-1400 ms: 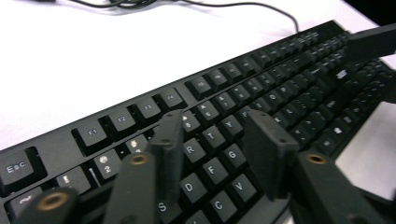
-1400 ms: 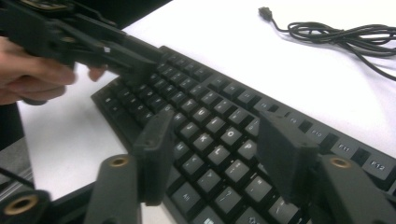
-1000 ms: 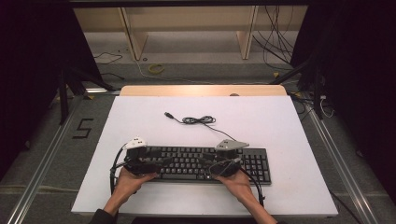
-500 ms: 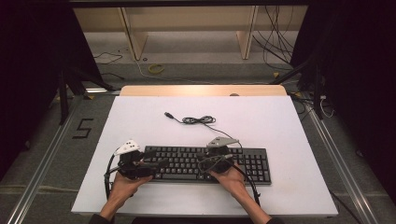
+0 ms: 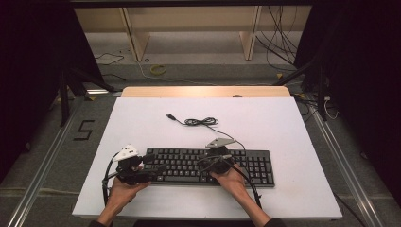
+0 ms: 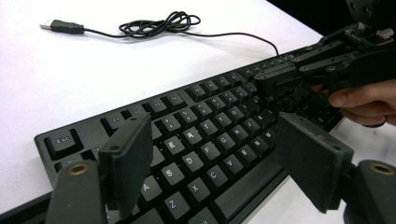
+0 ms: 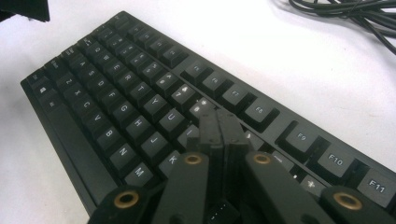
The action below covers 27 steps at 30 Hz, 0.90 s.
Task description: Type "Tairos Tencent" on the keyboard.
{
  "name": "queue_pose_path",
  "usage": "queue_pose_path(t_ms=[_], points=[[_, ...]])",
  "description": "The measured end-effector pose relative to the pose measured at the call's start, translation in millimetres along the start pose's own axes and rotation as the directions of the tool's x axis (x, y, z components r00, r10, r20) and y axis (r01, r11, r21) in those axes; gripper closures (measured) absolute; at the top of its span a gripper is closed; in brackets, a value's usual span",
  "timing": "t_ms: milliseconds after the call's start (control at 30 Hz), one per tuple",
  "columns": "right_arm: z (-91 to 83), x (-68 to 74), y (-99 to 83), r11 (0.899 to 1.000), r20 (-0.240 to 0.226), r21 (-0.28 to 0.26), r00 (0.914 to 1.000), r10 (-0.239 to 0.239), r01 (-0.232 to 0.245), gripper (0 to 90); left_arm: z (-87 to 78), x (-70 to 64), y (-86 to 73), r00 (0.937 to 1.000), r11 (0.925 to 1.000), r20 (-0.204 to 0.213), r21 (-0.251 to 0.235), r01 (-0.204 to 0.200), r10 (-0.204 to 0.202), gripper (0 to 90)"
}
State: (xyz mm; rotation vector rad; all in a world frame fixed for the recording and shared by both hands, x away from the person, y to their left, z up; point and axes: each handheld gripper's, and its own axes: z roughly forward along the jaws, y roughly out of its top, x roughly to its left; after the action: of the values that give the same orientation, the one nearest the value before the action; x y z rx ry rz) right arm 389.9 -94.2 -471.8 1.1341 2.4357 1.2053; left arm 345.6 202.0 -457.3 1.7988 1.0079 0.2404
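I work a black keyboard (image 5: 208, 165) with a pair of tongs in each hand at a white table (image 5: 283, 127), seen from above. The keyboard lies flat along the near half of the table, a little right of centre, its long side parallel to the near edge. Its black cable (image 5: 201, 122) runs from the far edge of the board to a loose coil farther back on the table, ending in a USB plug (image 5: 171, 116) that lies bare on the white surface to the coil's left. My left gripper (image 5: 152, 164) sits at the keyboard's near-left corner, its two jaws standing wide apart with nothing between them; in the left gripper view (image 6: 210, 158) the jaws frame the letter rows, with the A, S, D and Z, X, C keys between them and the space bar below. My right gripper (image 5: 213, 160) is over the middle of the board, jaws pressed together with nothing clamped in them; in the right gripper view (image 7: 215, 122) their joined tips rest down among the keys beside U and J, close below the function row, though I cannot tell which key they touch. My left hand (image 5: 120, 189) and right hand (image 5: 234, 179) hold the grippers from the near edge.
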Motion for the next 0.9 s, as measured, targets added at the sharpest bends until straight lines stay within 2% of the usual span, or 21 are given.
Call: queue_pose_path(t_ms=[500, 767, 900], points=[[6.3, 1.7, -2.9, 0.999, 0.018, 0.049, 0.9997, -0.015, 0.014, 90.0, -2.1, 0.4, -3.1, 1.0, 1.0, -0.008, 0.004, -0.005, 0.005, 27.7], [6.9, 3.4, -3.8, 0.999, 0.03, 0.047, 0.9993, -0.021, 0.019, 90.0, -3.0, 2.1, -2.2, 0.9999, 1.0, -0.014, -0.002, -0.005, 0.005, 28.4], [5.4, 2.1, -3.5, 0.999, 0.02, 0.038, 0.9998, -0.004, 0.003, 90.0, -2.8, 2.9, -2.1, 0.9998, 1.0, -0.02, 0.001, -0.007, 0.007, 28.8]])
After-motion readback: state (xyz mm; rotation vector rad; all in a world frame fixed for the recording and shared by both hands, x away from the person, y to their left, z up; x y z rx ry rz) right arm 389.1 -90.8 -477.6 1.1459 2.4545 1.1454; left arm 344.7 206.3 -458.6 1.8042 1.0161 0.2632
